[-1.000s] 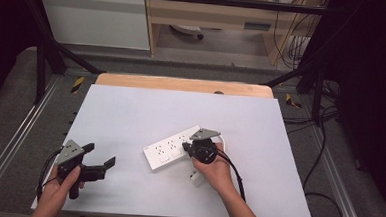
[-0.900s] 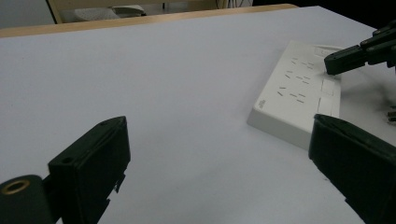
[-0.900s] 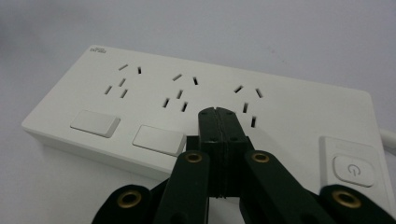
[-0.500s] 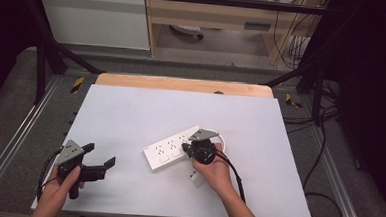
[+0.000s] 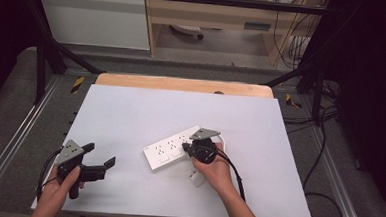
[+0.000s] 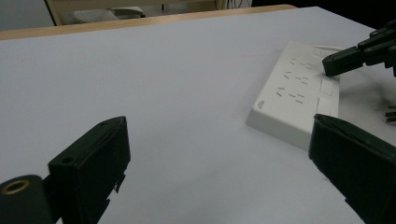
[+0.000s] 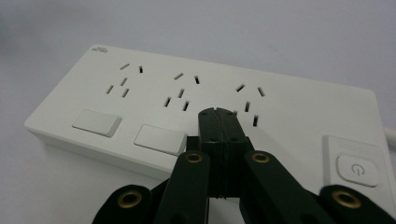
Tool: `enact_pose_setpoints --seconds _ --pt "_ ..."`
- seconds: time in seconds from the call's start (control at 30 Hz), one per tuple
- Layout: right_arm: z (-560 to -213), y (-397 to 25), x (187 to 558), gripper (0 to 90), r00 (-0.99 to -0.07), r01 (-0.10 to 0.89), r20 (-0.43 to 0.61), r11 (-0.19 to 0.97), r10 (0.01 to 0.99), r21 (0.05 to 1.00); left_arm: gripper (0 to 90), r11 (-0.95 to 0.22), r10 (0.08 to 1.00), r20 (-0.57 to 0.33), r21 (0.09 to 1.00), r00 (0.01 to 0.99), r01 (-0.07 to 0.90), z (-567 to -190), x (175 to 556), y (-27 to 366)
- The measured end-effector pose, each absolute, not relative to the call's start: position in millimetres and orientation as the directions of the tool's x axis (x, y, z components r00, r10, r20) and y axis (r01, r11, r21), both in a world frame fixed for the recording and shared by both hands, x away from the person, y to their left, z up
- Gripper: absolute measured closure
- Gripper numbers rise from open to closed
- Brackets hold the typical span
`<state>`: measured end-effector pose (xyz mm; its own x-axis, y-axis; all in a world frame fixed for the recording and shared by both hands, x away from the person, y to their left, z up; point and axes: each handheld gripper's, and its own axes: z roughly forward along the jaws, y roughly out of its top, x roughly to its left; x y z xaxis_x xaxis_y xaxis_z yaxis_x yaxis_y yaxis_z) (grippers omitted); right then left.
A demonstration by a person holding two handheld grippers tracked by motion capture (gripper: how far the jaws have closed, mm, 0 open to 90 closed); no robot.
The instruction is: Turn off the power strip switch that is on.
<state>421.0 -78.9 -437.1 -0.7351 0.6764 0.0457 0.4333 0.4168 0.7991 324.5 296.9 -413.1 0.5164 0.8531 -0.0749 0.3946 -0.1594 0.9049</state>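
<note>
A white power strip [image 5: 171, 147] lies flat at the middle of the white table, its sockets facing up. My right gripper [image 5: 186, 149] is shut with nothing in it. Its tips [image 7: 218, 115] sit low over the strip [image 7: 299, 107], just before the third socket group and past two rocker switches [image 7: 159, 139]. The spot under the tips is hidden. A round power button [image 7: 356, 169] is at the strip's right end. My left gripper [image 5: 99, 154] hangs open near the front left corner. Through its wide jaws [image 6: 218, 126] I see the strip [image 6: 299, 93] and the right gripper [image 6: 348, 58].
A small white plug [image 5: 196, 178] lies on the table under the right hand. The strip's white cord [image 5: 223, 138] curls off behind the right gripper. A wooden edge [image 5: 182, 84] borders the table's far side, and metal rails run along both sides.
The right gripper has edged slightly left, further over the strip. The left gripper has stayed where it was.
</note>
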Motion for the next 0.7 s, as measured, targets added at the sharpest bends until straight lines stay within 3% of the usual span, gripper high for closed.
enact_pose_setpoints --seconds 0.53,0.63,0.7 --pt "-419.6 -94.2 420.3 90.0 -0.713 0.402 0.041 0.36 0.7 0.842 5.3 -0.152 0.857 -0.077 0.907 0.509 0.393 -412.5 323.7 297.1" --pt "-415.9 -98.5 420.1 85.5 -0.705 0.397 0.044 0.343 0.708 0.851 5.3 -0.154 0.856 -0.077 0.906 0.511 0.394 -412.4 324.2 296.5" --pt "-414.1 -100.5 419.8 77.9 -0.71 0.397 0.046 0.345 0.703 0.85 5.3 -0.155 0.855 -0.077 0.906 0.513 0.394 -412.5 323.8 295.9"
